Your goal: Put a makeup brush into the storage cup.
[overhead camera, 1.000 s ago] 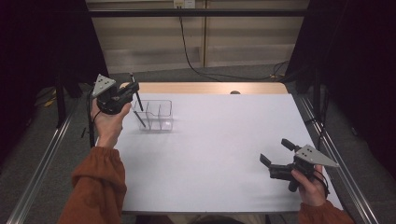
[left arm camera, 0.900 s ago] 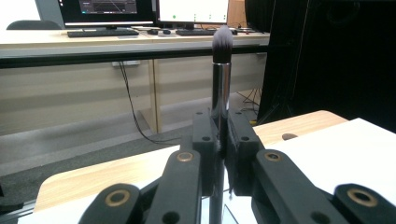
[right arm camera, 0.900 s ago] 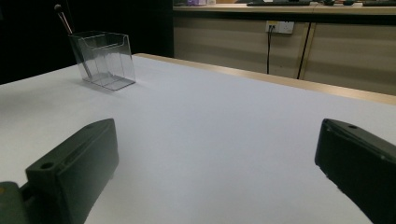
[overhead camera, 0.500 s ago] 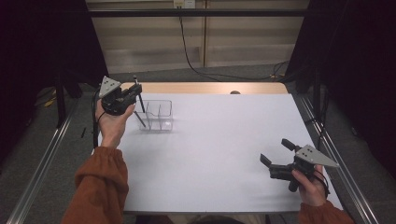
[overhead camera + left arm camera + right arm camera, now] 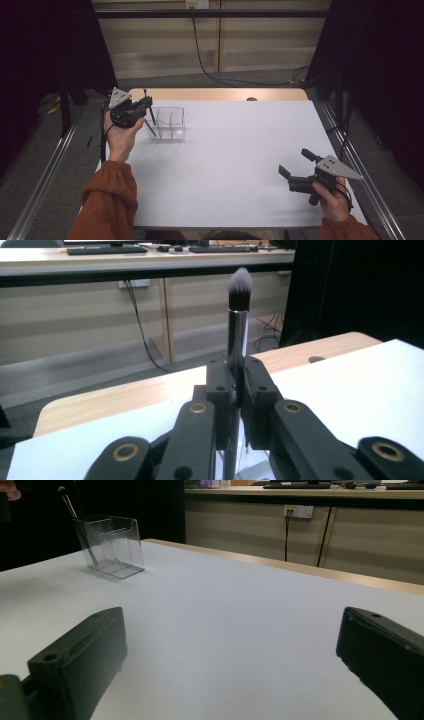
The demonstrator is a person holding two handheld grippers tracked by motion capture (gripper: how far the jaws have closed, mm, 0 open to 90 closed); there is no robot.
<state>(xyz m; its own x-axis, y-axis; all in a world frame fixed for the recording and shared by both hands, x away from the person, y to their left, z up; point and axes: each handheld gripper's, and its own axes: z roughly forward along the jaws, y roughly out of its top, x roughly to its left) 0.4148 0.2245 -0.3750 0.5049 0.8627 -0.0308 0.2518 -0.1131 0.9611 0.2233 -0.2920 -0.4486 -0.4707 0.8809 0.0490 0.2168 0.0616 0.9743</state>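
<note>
Black bristles tipped with white crown the slim makeup brush with a shiny silver ferrule and dark handle (image 5: 238,315), which stands nearly upright in the left gripper view, clamped between the two black jaws of the left gripper (image 5: 235,390); the jaws press on the metal part from both sides. In the high view the left gripper (image 5: 146,103) is raised at the far left corner of the table, held in the person's left hand (image 5: 120,137) with a rust-orange sleeve (image 5: 107,200) behind it, and the brush (image 5: 148,112) slants down from the jaws so that its lower end reaches the left end of the clear plastic organiser box with several compartments (image 5: 170,123). Whether the tip sits inside the leftmost compartment or just against its wall I cannot tell. The box stands on the white table top (image 5: 225,165) near the far left, just beside the hand. The right gripper (image 5: 295,162) rests low over the near right part of the table, well apart from the box, gripped by the right hand (image 5: 332,200); its jaws stand wide apart with nothing between them, as the right gripper view confirms, where bare white surface lies between the two black jaws and the clear box (image 5: 110,545) with the brush (image 5: 67,502) shows far off at the upper left. A strip of light wood (image 5: 215,94) edges the far side of the table.
</note>
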